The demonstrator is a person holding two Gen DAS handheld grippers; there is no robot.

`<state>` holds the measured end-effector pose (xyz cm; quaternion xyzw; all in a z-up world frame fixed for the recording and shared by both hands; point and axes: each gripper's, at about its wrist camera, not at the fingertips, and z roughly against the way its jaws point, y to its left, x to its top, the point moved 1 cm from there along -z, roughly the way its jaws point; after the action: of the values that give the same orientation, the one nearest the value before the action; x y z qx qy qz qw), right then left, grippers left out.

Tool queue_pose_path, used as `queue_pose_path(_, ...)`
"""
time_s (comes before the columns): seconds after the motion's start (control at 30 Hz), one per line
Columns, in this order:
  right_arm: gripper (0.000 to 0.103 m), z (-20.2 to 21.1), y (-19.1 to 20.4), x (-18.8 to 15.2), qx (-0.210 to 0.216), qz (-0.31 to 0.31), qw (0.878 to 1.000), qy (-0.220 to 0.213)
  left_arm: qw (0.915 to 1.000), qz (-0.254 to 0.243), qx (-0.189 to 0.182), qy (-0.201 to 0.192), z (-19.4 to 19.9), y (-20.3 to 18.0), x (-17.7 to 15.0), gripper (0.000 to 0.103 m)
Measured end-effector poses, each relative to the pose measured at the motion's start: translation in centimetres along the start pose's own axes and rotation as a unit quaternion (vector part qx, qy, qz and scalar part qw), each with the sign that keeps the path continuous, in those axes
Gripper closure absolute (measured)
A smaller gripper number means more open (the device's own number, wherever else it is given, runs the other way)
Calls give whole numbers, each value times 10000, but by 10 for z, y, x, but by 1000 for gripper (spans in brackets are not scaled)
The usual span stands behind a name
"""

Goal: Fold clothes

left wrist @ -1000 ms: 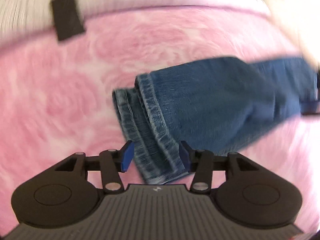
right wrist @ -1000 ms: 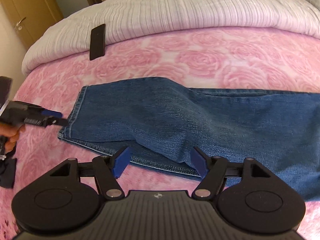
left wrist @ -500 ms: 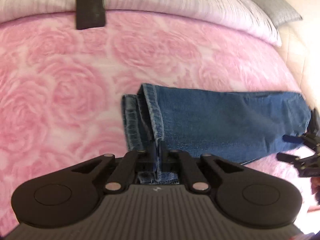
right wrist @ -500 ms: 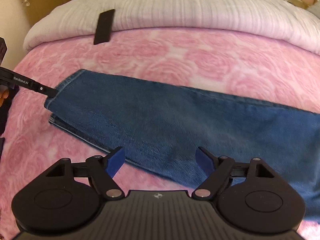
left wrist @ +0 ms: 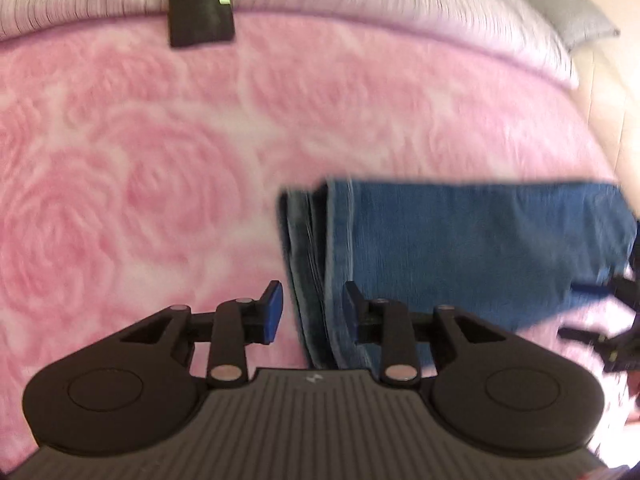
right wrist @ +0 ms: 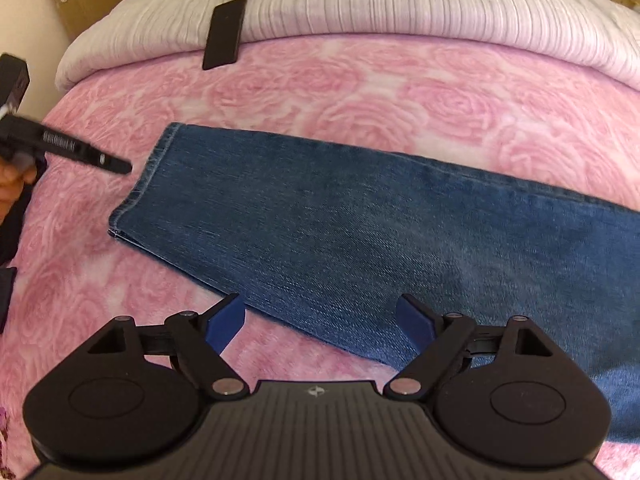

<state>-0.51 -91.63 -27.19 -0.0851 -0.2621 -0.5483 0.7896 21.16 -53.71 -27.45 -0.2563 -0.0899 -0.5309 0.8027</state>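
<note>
**Jeans: lining up the hem before the next fold**

Left wrist view: jeans (left wrist: 460, 248) are lying on the pink rose blanket (left wrist: 160, 180), legs stacked, hem end (left wrist: 312, 260) pointing toward the camera. The left hand-held gripper (left wrist: 312, 310) is hovering with jaws apart, straddling the hem edge but not pinching it. The picture is blurring. A dark flat object (left wrist: 200, 4), perhaps a phone, is sitting at the pillow line, well apart.

Right wrist view: the right hand-held gripper (right wrist: 320, 326) is hanging spread wide over the near leg seam, gripping nothing. The left tool is showing just beside the hem.

Judgement: both layers of the hem want catching together, squarely. Risk: pinching only the top layer, or dragging blanket pile along.
</note>
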Motion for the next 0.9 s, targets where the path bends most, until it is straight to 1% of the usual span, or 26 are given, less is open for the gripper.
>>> queue_pose_path(0.1,17,-5,2,0,-24,40,10000,19,9998,-83,-155,-104,-16,-3,20,76)
queue_pose_path(0.2,17,-10,3,2,-59,77,9999,24,9992,-15,-403,-45,-39,-8,34,77)
queue_pose_path(0.23,17,-11,3,3,-75,83,9999,20,9993,-33,-375,-22,-44,-10,35,77)
queue_pose_path(0.27,17,-12,3,3,-90,89,9999,17,9994,-59,-329,-2,-48,-12,36,95)
queue_pose_path(0.3,17,-13,2,3,-103,56,9999,23,9996,-86,-283,18,-52,-15,36,98)
queue_pose_path(0.33,17,-14,1,4,-116,22,9999,29,9997,-149,-135,-118,-47,-17,36,100)
queue_pose_path(0.37,17,-13,1,4,-130,-2,9999,20,9992,-242,-42,-313,-38,-19,36,100)
queue_pose_path(0.4,17,-12,0,4,-135,-2,9999,-4,9985,-271,-9,-472,-29,-19,36,100)
queue_pose_path(0.43,17,-10,0,3,-136,-1,9999,-43,9983,-231,15,-527,-24,-17,35,100)
queue_pose_path(0.5,16,-9,-2,3,-144,-8,9999,-64,9995,-85,18,-319,-32,-9,30,100)
queue_pose_path(0.53,16,-9,-3,3,-153,-14,9999,-50,9999,-72,36,-130,-41,-6,27,100)
queue_pose_path(0.63,16,-12,-7,1,-190,-100,9998,48,9999,-47,76,-78,-47,-5,27,100)
queue_pose_path(0.73,16,-5,-17,-5,-244,-211,9995,19,9997,-126,175,-71,-44,-7,29,95)
queue_pose_path(0.77,16,-2,-21,-7,-269,-245,9993,15,9996,-172,219,-65,-42,-7,30,86)
queue_pose_path(0.8,16,1,-26,-10,-305,-267,9992,-1,9989,-271,365,-114,-36,-10,31,74)
queue_pose_path(0.83,16,5,-32,-11,-368,-246,9990,-29,9976,-403,519,-210,-29,-13,32,72)
queue_pose_path(0.87,16,9,-39,-12,-432,-223,9988,-58,9957,-556,674,-311,-22,-17,33,73)
queue_pose_path(0.9,16,14,-46,-13,-496,-200,9985,-87,9929,-724,858,-402,-14,-24,34,78)
